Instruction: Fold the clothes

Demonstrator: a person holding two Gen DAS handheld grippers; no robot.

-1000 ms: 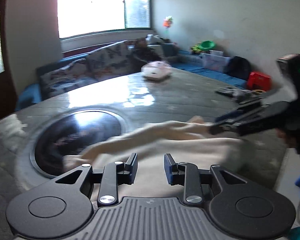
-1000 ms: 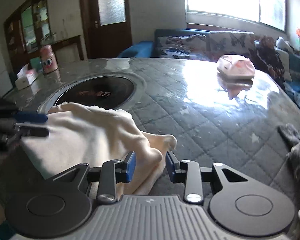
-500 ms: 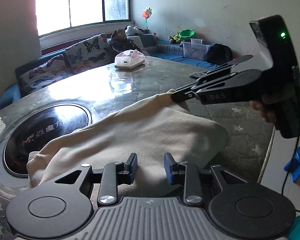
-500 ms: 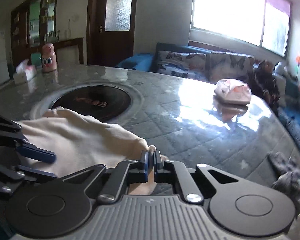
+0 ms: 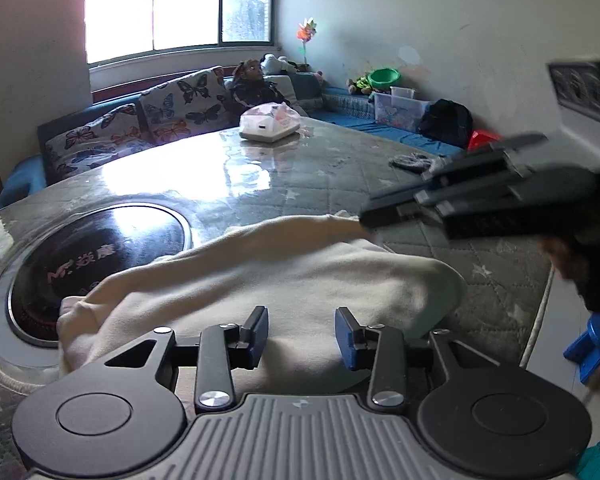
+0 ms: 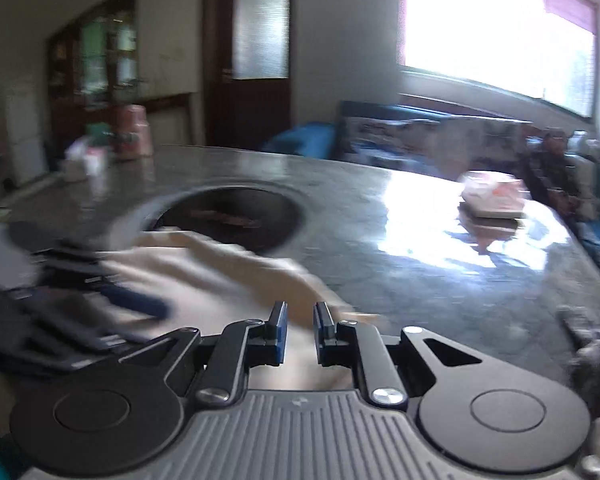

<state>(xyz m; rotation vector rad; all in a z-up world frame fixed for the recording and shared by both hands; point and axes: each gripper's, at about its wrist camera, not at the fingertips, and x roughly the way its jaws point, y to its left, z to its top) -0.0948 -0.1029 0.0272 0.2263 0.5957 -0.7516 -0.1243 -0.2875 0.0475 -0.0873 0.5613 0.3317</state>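
Observation:
A cream garment (image 5: 284,280) lies in a loose heap on the round table (image 5: 300,184), partly over the dark round inset (image 5: 96,248). My left gripper (image 5: 302,334) is open and empty, just above the garment's near edge. My right gripper (image 6: 300,330) is open, with its jaws a little apart above the garment's (image 6: 220,276) end fold. In the left wrist view the right gripper (image 5: 380,218) comes in from the right, its tips by the garment's far tip. The right wrist view is blurred.
A pink-white tissue pack (image 5: 270,122) lies at the table's far side. A grey cloth (image 5: 414,162) lies near the right rim, also in the right wrist view (image 6: 592,344). A sofa with butterfly cushions (image 5: 152,120) stands behind the table.
My right gripper was shut on the garment's end half a second ago and has opened and let it go. The garment has settled lower. My left gripper stays open.

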